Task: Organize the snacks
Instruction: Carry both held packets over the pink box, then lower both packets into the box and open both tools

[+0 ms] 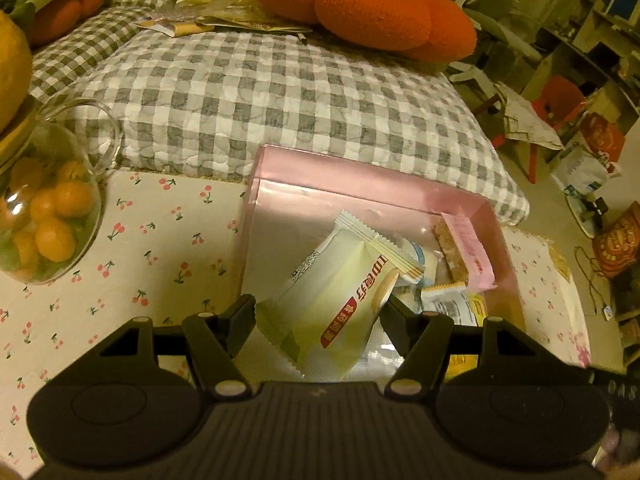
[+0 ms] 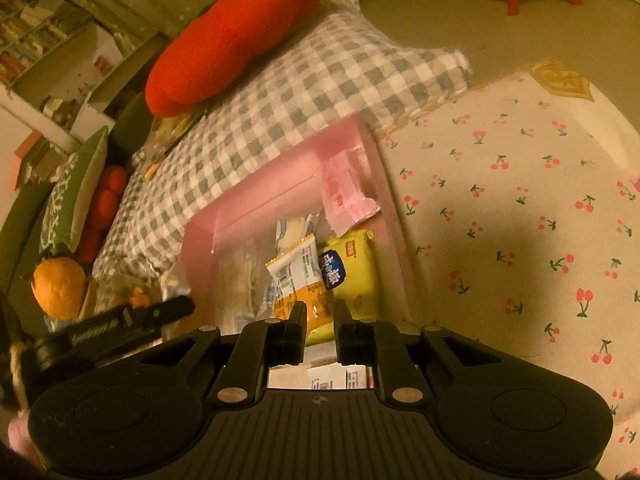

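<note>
A pink translucent box (image 1: 280, 168) stands on the cherry-print cloth and holds several snack packets. My left gripper (image 1: 318, 312) is open over the box; a pale green snack packet (image 1: 332, 304) lies loose between its spread fingers. A pink packet (image 1: 472, 252) leans in the box's right corner. In the right wrist view the same box (image 2: 256, 200) shows with a yellow packet (image 2: 356, 268), an orange-and-white packet (image 2: 300, 280) and the pink packet (image 2: 344, 188). My right gripper (image 2: 320, 314) hovers at the box's near edge, fingers close together with a narrow gap, holding nothing.
A glass jar of small oranges (image 1: 44, 208) stands left of the box. A grey checked cushion (image 1: 280, 92) and an orange plush pillow (image 1: 360, 4) lie behind it. The cherry-print cloth (image 2: 520, 220) spreads right of the box. A red stool (image 1: 556, 104) stands on the floor.
</note>
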### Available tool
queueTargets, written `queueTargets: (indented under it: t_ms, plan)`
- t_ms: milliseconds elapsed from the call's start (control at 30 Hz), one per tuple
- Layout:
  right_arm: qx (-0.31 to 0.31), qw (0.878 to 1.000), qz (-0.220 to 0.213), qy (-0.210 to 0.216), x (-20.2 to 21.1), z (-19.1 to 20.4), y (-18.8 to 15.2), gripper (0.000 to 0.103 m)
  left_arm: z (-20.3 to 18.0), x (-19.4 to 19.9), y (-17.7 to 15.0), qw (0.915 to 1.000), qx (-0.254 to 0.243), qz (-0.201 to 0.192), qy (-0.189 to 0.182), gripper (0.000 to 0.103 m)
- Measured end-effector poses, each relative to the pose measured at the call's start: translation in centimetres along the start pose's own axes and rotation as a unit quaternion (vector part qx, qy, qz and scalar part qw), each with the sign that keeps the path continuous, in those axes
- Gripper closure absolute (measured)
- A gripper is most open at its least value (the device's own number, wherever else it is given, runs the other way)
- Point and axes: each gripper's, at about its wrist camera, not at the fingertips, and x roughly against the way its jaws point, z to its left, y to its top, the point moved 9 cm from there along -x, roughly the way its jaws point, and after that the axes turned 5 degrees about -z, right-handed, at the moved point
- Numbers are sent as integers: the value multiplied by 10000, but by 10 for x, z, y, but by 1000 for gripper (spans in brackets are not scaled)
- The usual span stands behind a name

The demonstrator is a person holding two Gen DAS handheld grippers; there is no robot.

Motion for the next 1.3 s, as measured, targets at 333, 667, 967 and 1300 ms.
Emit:
queueTargets:
  t_ms: [333,667,967,1300]
  plan:
    - [389,9992,80,-23,-4,9,-7,85,-10,-18,5,9997,-103,-175,100,38]
    - [546,9984,122,-14,-4,16,-12,84,-15,-14,6,9992,-268,-307,-56,24]
    - [440,9989,164,-55,4,18,-16,66,-17,5,7,9984,-346,-428,-118,15]
    - [491,9987,54,-160,27,27,-16,37,-13,33,-1,9983,-270,-497,-173,11]
